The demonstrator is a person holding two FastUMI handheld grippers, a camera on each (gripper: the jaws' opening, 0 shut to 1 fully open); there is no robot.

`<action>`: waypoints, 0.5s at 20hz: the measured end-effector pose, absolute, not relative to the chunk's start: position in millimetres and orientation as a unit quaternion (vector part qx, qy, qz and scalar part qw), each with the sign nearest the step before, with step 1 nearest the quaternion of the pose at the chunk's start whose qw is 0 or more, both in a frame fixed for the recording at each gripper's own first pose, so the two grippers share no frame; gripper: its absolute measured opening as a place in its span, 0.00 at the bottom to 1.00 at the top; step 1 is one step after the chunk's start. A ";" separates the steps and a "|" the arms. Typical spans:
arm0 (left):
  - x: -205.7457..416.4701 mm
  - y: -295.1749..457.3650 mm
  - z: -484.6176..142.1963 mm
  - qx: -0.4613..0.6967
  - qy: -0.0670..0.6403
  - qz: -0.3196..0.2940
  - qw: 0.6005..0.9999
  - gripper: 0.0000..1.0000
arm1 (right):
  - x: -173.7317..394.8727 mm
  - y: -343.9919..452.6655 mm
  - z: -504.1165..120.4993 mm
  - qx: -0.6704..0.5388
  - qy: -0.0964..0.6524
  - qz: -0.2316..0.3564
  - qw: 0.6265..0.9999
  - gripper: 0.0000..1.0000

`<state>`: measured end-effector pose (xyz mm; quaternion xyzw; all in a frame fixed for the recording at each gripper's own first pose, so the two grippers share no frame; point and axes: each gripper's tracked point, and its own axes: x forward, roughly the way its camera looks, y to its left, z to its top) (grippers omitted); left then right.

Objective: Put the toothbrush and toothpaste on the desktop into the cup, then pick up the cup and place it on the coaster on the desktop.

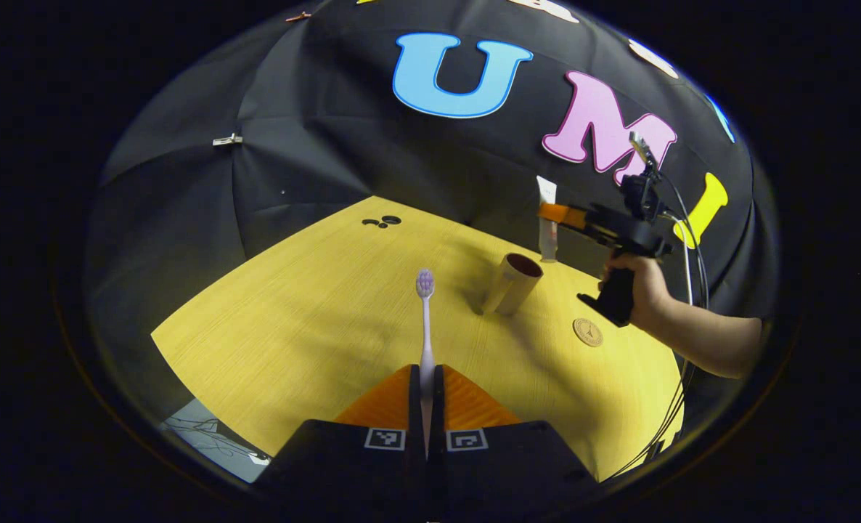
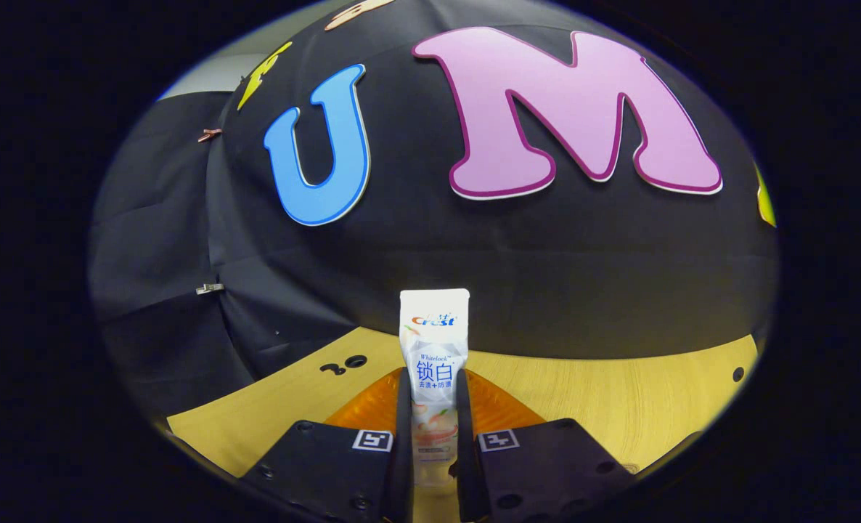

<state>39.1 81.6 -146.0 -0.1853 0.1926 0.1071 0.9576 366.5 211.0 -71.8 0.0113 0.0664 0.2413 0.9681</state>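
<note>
My left gripper (image 1: 426, 378) is shut on the handle of a white toothbrush (image 1: 425, 319), whose purple bristle head points away from me above the yellow desktop (image 1: 292, 327). Beyond the brush stands a tan cup (image 1: 514, 283), upright with a dark inside. A small round brown coaster (image 1: 588, 332) lies right of the cup. Farther right a hand holds the right gripper (image 1: 555, 215), which grips a white toothpaste tube (image 1: 547, 200) upright above and behind the cup. In the right gripper view, my right gripper (image 2: 434, 396) is shut on that toothpaste tube (image 2: 434, 349), crimped end up.
Small dark holes (image 1: 382, 221) mark the far left of the desktop, and the holes (image 2: 345, 365) show again in the right gripper view. Black cloth walls close in behind the table. Cables (image 1: 681, 378) hang down by the person's forearm at the table's right edge.
</note>
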 end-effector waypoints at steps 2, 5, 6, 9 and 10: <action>42.6 81.8 -148.9 -0.185 0.189 0.107 0.958 0.06 | 373.5 215.7 -81.1 0.009 0.073 0.232 0.970 0.22; 45.1 75.9 -150.4 -0.192 0.186 0.107 0.958 0.06 | 377.3 223.1 -89.9 0.005 0.068 0.233 0.970 0.28; 45.0 73.8 -150.0 -0.190 0.186 0.105 0.958 0.06 | 376.7 224.8 -92.0 0.000 0.066 0.234 0.970 0.29; 46.9 68.5 -150.8 -0.184 0.187 0.099 0.960 0.06 | 378.5 226.7 -101.4 -0.012 0.070 0.232 0.970 0.34; 46.8 67.4 -149.8 -0.183 0.186 0.098 0.960 0.06 | 377.8 227.1 -105.1 -0.010 0.075 0.234 0.969 0.35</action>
